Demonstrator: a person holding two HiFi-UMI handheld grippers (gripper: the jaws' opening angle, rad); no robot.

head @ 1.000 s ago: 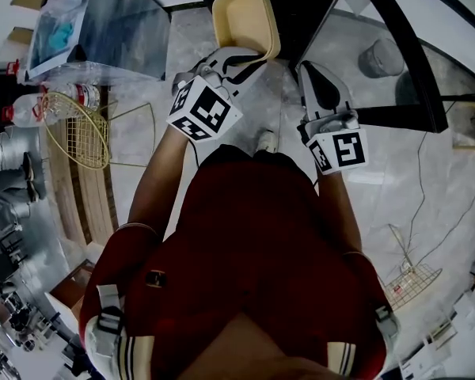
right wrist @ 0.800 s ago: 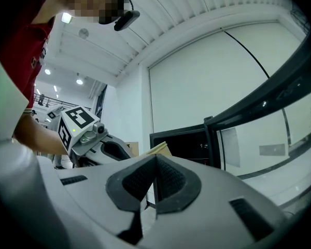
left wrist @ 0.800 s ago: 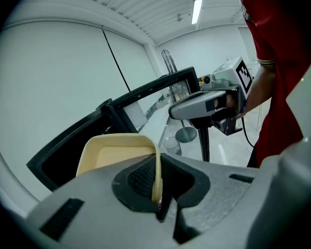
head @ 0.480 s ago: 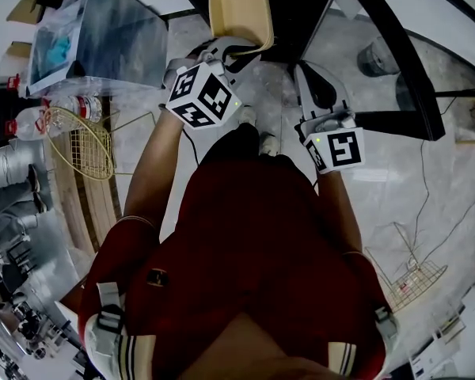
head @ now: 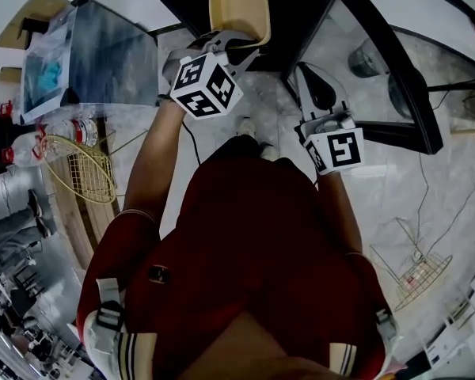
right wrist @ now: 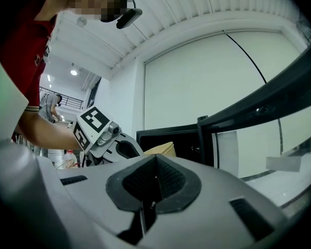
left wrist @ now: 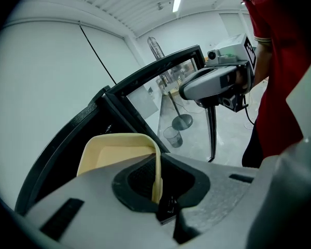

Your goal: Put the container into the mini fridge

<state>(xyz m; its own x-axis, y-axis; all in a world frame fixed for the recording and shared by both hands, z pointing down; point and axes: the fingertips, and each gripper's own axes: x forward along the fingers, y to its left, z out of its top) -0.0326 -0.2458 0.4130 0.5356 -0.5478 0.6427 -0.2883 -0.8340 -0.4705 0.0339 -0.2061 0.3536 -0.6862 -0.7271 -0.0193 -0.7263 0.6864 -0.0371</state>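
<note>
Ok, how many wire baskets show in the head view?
2: one wire basket at the view's left beside the bottles, another at lower right. More may be hidden beyond the edges.

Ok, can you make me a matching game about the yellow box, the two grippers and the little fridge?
Things:
1 container
2 left gripper
3 right gripper
4 mini fridge

States:
A door open
B jaws shut, nothing between
C cream-yellow
D jaws clamped on the container's wall

Pairs: 1-C, 2-D, 3-B, 4-A
</note>
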